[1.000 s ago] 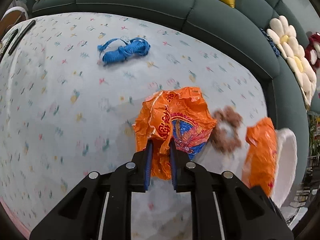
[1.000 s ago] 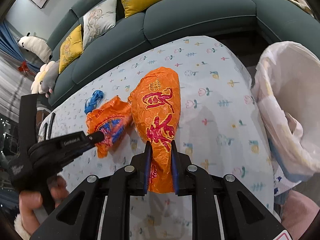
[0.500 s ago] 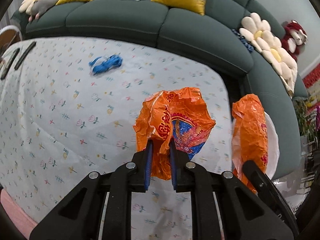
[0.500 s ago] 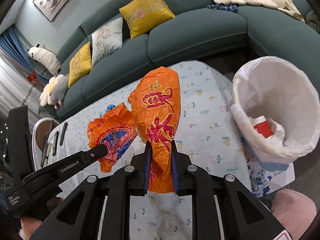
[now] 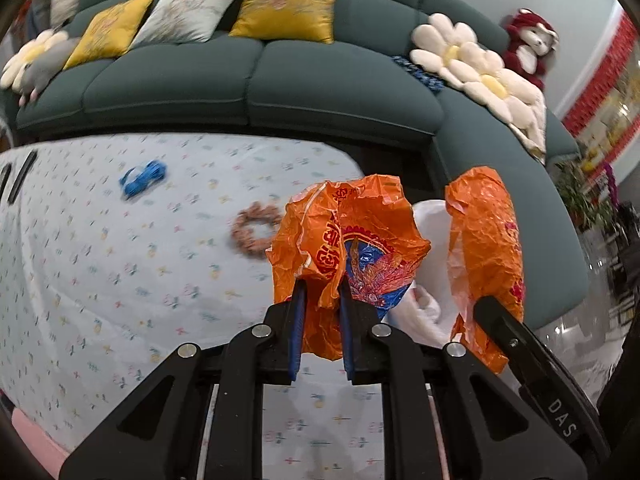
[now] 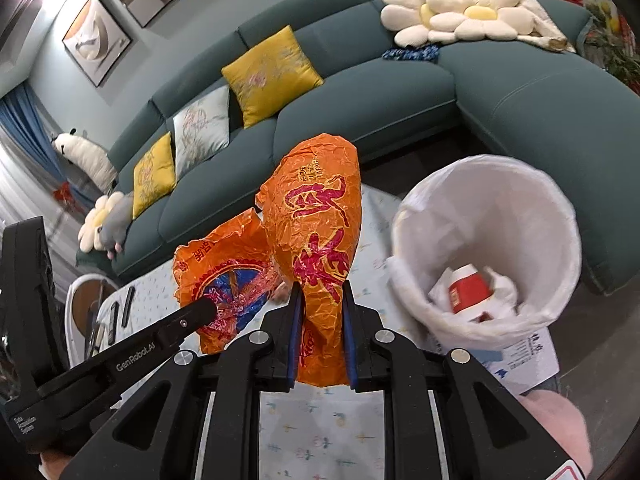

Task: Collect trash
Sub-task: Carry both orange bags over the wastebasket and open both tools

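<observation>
A dark green sectional sofa [image 5: 256,80] is seen curving behind a table covered by a pale flower-printed cloth [image 5: 100,272]. On the sofa, two yellow cushions and one pale cushion are counted in the left wrist view, with a daisy-shaped cushion [image 6: 452,12] laid over the corner section and a red plush toy [image 5: 528,48] set behind it. Two framed pictures are visible on the wall in the right wrist view.

On the cloth, a blue bundle of cord [image 5: 144,178] and a brownish ring-shaped item [image 5: 254,230] are left lying apart from each other; both are blurred, so their material cannot be told. Two dark slim objects lie at the cloth's far left edge and are partly cut off.

Two orange wrappers are held up above the table edge. The crumpled orange wrapper with a blue panel [image 5: 352,252] is pinched between the fingers of the left gripper [image 5: 320,332]; the long orange wrapper with red characters [image 6: 316,240] is clamped between the fingers of the right gripper [image 6: 320,336]. The two wrappers hang just beside each other, and each lower end is hidden behind the fingers.

A white-lined trash bin [image 6: 488,248] stands just beside the table, right of the long wrapper; a red-and-white item and crumpled white paper lie inside. In the left wrist view the bin is largely hidden by both wrappers.
</observation>
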The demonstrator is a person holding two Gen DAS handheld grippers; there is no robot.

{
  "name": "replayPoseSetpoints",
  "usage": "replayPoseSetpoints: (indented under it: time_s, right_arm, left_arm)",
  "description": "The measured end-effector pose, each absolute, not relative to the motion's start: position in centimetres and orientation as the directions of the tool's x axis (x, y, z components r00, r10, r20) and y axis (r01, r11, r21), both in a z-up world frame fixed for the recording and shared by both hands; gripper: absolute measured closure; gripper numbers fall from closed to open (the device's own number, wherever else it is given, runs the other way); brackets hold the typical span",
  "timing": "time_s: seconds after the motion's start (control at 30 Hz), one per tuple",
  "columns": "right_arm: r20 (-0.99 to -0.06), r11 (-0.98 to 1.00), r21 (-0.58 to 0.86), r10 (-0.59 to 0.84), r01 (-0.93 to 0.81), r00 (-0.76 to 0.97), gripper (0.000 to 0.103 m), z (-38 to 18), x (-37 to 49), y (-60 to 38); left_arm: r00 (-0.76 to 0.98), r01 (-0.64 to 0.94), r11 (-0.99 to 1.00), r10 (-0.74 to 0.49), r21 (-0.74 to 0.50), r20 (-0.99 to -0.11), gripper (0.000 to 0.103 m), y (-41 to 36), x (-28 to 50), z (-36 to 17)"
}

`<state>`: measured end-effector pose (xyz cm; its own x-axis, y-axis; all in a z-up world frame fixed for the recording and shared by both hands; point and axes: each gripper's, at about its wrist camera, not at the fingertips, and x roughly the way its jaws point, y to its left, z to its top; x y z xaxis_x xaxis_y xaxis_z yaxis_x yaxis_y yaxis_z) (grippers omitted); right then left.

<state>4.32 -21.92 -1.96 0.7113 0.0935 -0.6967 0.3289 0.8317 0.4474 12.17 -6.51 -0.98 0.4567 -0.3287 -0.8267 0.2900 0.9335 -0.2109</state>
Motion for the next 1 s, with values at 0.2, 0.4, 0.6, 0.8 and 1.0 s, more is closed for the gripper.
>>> replayPoseSetpoints:
  time_s: [0.2,0.4,0.6,0.8,1.0]
  right_arm:
    - [-0.680,0.817,0.450,0.052,0.361,0.731,0.086,-1.2,2.4,-24.7]
    - [-0.673,0.797,0.454,0.014,0.398,0.740,0.086,-0.8,0.6,-27.0]
    - [-0.667,0.785,0.457,-0.009,0.419,0.745,0.086,-0.7,-0.7,-28.5]
    - [-0.663,0.775,0.462,-0.021,0.431,0.748,0.086,-0.6,-1.3,-29.6]
    - [-0.674,0.770,0.451,-0.038,0.452,0.738,0.086,-1.0,-1.4,-30.9]
  left_arm:
    - [0.459,0.354,0.912,-0.360,-0.205,-0.812,0.088,-9.8,10.9,0.2]
    - [0.453,0.404,0.894,-0.381,-0.196,-0.806,0.088,-12.4,9.8,0.6]
    - [0.444,0.431,0.882,-0.392,-0.192,-0.806,0.088,-14.1,9.1,0.7]
    - [0.426,0.463,0.865,-0.408,-0.194,-0.807,0.088,-15.6,8.7,0.5]
    - [0.395,0.505,0.838,-0.436,-0.205,-0.808,0.087,-17.6,8.9,0.1]
